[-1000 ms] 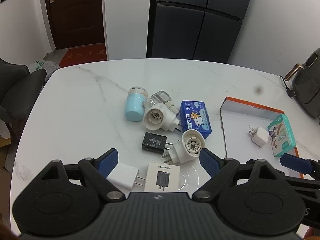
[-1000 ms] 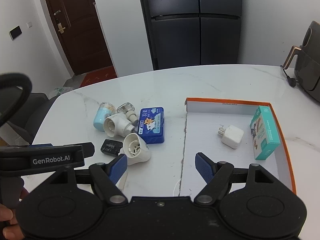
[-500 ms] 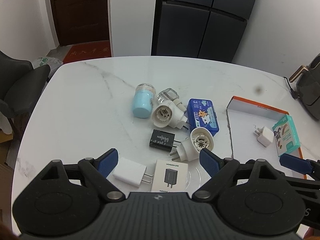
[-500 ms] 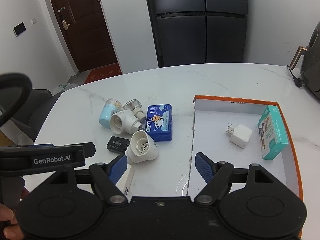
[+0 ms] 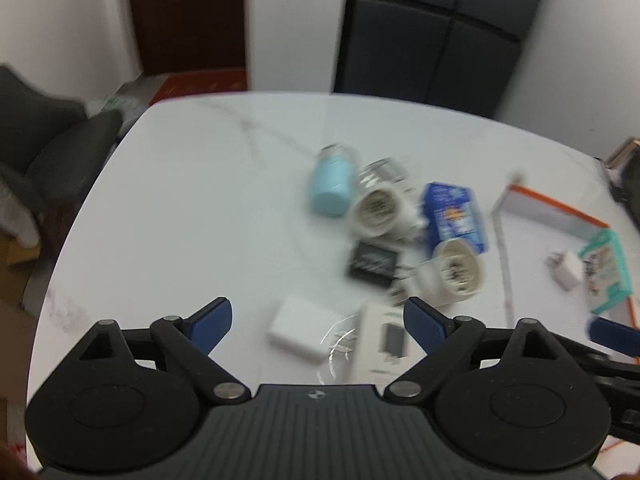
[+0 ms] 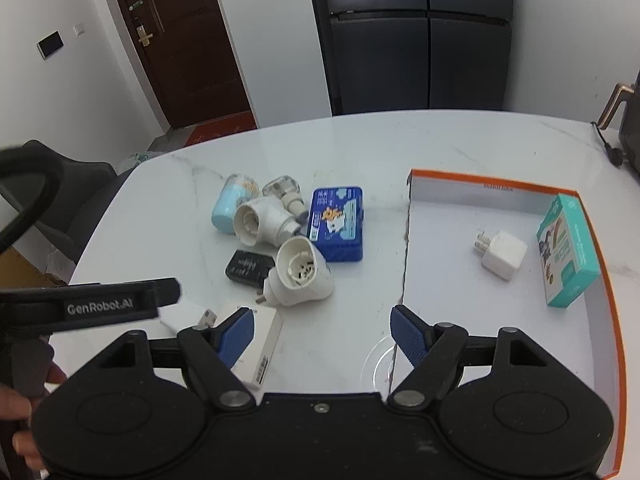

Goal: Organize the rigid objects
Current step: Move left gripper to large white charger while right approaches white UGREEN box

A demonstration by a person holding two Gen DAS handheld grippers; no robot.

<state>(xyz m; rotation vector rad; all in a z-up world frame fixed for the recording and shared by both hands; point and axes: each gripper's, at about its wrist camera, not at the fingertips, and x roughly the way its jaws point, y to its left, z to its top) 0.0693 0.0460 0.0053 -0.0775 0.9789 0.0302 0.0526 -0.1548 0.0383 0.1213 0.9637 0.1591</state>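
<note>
- We hold our left gripper [image 5: 316, 316] low over the near end of the white marble table [image 5: 200, 200]. Its jaws are opening and nothing is pinched. The flat white rectangular charger [image 5: 298, 328] and the white card box printed with a charger picture [image 5: 382, 340] lie on the table between and below its fingers, so we judge 1 of these is the next pick.
- Our right gripper [image 6: 322, 330] hangs with jaws apart and empty at the left wall of the shallow white tray with an orange rim [image 6: 600, 280], probably parked there so it can reach the tray without crowding the left.
- The tray already holds 2 sorted things, a small white cube plug [image 6: 502, 254] and a teal printed carton [image 6: 568, 250] against its right wall.
- The rest waits in 1 tight heap left of the tray: a pale blue bottle [image 6: 226, 210], a clear bottle [image 6: 282, 192], 2 white round plug-in adapters [image 6: 262, 224] [image 6: 300, 274], a black charger [image 6: 246, 266] and a blue cartoon-printed case [image 6: 338, 224].
- They touch, so lifting the outer, nearer pieces first seems safest.
</note>
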